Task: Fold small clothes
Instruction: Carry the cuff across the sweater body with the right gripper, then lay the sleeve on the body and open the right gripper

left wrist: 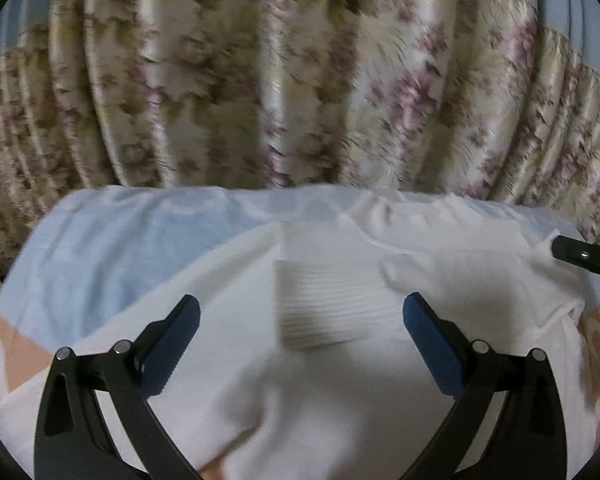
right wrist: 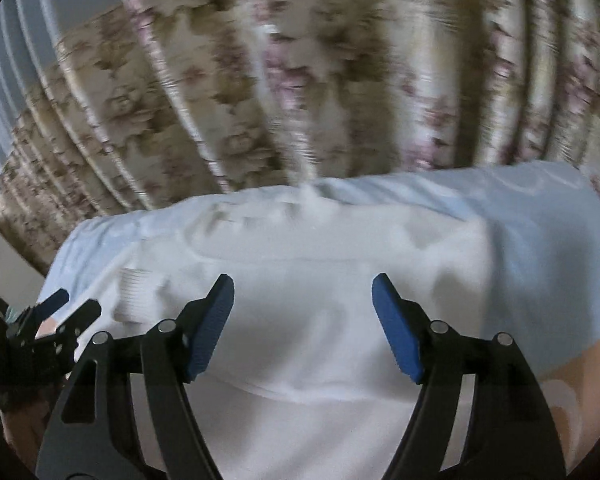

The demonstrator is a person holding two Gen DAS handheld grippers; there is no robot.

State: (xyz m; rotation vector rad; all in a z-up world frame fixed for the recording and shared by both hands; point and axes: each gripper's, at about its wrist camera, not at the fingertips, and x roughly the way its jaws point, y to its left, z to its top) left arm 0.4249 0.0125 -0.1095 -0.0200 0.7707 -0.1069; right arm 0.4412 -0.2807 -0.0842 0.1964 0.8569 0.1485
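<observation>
A white garment [left wrist: 308, 392] lies spread on a light blue bed sheet [left wrist: 100, 256]; a ribbed white cuff [left wrist: 328, 304] is folded over its middle. My left gripper [left wrist: 301, 312] is open and empty just above the garment, its blue pads either side of the cuff. In the right wrist view the same garment [right wrist: 300, 340] lies below my right gripper [right wrist: 303, 292], which is open and empty. The ribbed cuff [right wrist: 138, 292] shows at the left there, next to the left gripper [right wrist: 60, 308]. A black part of the right gripper's finger [left wrist: 580, 256] shows at the right edge of the left wrist view.
A floral beige and pink curtain [left wrist: 300, 80] hangs right behind the bed's far edge. The sheet has peach patches at the near corners [left wrist: 8, 356] [right wrist: 580, 368]. Both views are motion-blurred.
</observation>
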